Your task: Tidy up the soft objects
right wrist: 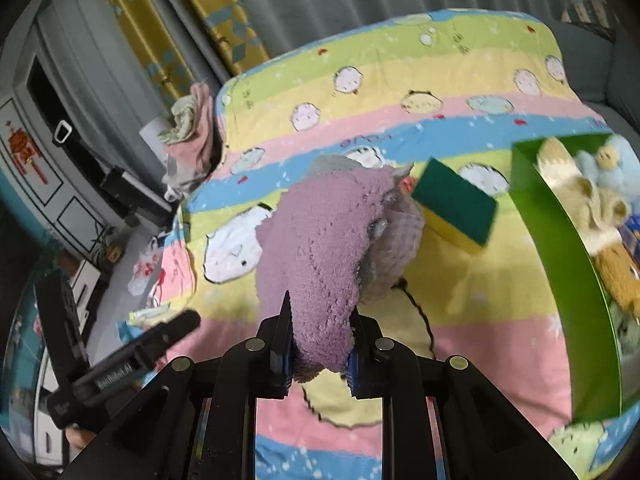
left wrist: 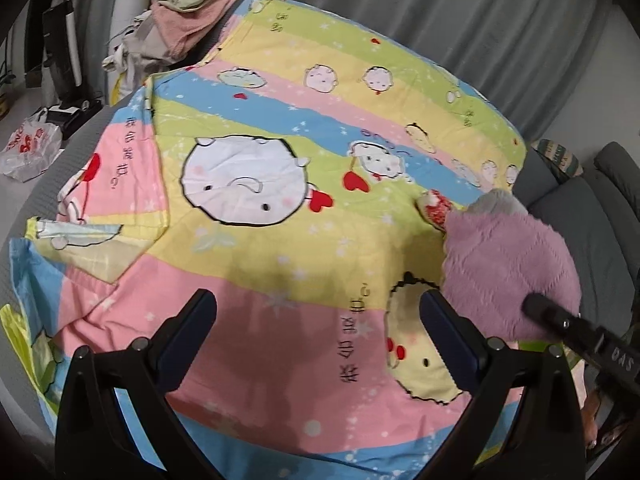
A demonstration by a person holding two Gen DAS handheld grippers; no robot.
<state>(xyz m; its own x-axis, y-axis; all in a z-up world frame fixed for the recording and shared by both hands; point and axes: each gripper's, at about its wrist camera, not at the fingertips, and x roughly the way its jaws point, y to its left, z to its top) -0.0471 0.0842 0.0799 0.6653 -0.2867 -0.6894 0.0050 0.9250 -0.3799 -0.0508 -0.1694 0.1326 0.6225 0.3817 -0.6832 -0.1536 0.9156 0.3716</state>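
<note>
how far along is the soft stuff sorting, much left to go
Partly done. Several plush toys already sit in the green bin. In hand: the right tool is shut on a purple fluffy cloth, lifted over the bed. Left: the green and yellow sponge lies on the quilt beside the bin. The left tool is open, holding nothing.

Left gripper (left wrist: 318, 312) hangs wide open over the striped cartoon quilt (left wrist: 280, 152) with nothing between its fingers, a fuzzy purple towel (left wrist: 508, 268) bunched at the right with the other gripper's black tip (left wrist: 538, 306) poking against it, laundry pile (left wrist: 188, 12) way back.
</note>
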